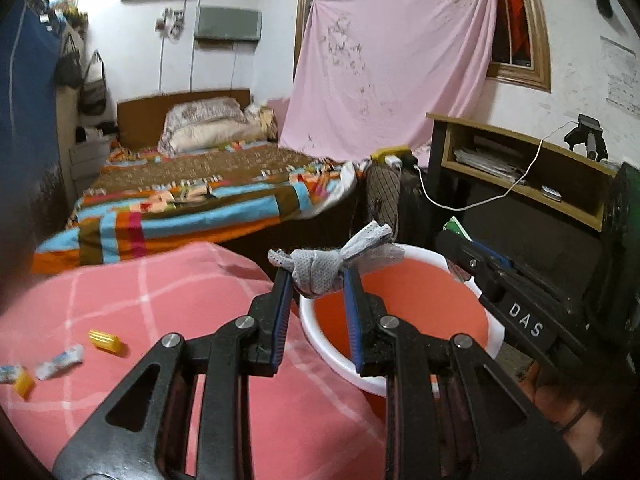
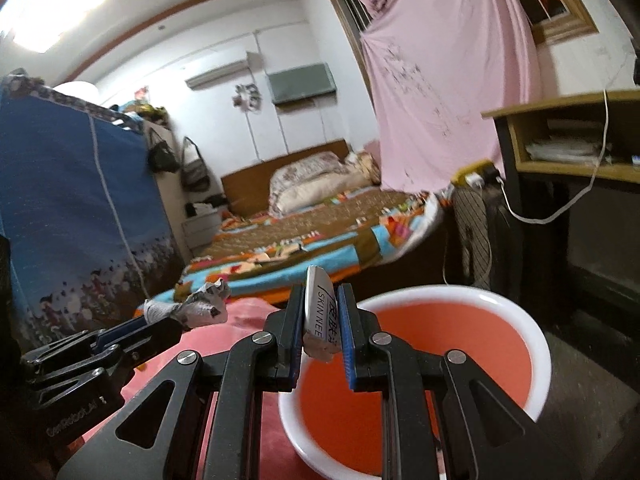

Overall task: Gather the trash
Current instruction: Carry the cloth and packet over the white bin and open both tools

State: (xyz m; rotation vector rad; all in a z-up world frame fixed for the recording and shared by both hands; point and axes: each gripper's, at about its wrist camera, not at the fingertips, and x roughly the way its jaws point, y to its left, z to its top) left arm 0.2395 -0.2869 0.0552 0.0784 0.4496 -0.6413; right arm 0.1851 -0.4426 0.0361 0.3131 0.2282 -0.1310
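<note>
My left gripper (image 1: 316, 276) is shut on a crumpled grey-white wrapper (image 1: 320, 266) and holds it above the near rim of a white basin with an orange inside (image 1: 424, 308). My right gripper (image 2: 322, 320) is shut on a white packet printed "SKIN NEE" (image 2: 320, 312), held above the left rim of the same basin (image 2: 536, 344). The left gripper with its wrapper (image 2: 200, 306) shows at the left of the right wrist view. The right gripper's black body (image 1: 516, 300) shows beyond the basin in the left wrist view.
A pink checked cloth (image 1: 180, 300) covers the surface left of the basin. On it lie a yellow piece (image 1: 105, 340), a white wrapper (image 1: 60, 362) and more small litter (image 1: 16, 378). A bed (image 1: 200, 192), a shelf desk (image 1: 520, 160) and a blue wardrobe (image 2: 80, 208) stand behind.
</note>
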